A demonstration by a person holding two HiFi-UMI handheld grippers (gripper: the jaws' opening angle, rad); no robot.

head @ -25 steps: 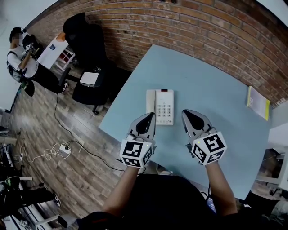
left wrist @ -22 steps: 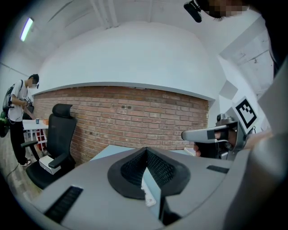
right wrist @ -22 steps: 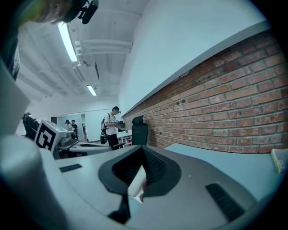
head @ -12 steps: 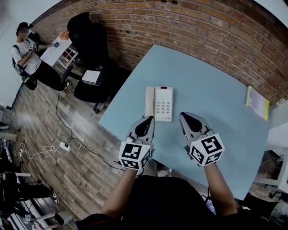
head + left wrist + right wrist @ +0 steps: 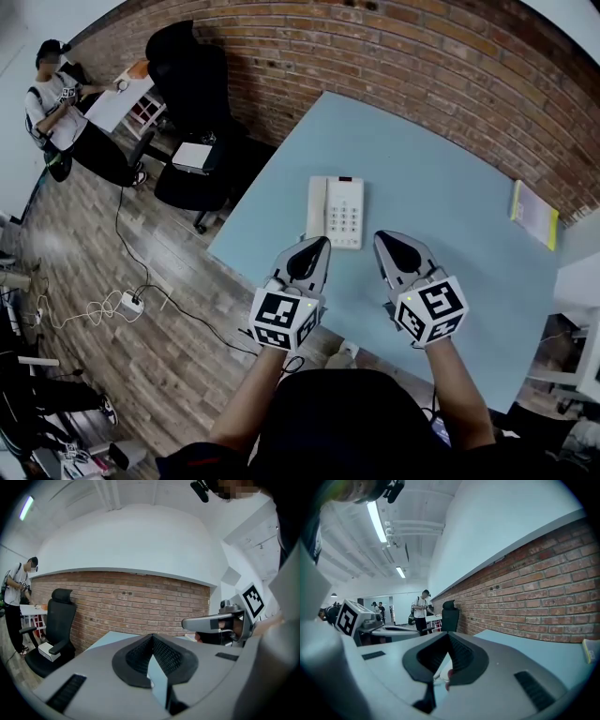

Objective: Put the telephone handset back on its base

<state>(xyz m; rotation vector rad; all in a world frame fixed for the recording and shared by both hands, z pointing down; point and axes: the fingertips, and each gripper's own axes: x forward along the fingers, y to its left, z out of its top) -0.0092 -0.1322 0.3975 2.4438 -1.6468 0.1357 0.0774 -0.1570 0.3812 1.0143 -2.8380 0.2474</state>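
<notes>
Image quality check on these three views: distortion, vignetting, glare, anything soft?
Head view: strong fisheye, the red brick wall bows into an arc and the corners go black, but the white desk telephone reads sharp. Left gripper view: dark round vignette, even light, mosaic patch at the top. Right gripper view: the ceiling strip light is blown out, and distant people look small and soft.

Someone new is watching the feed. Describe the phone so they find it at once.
Start at the light blue table beside the brick wall. Close to its left edge lies the white telephone. It alone has a keypad; the table's only other item is a yellow-edged booklet at the right.
</notes>
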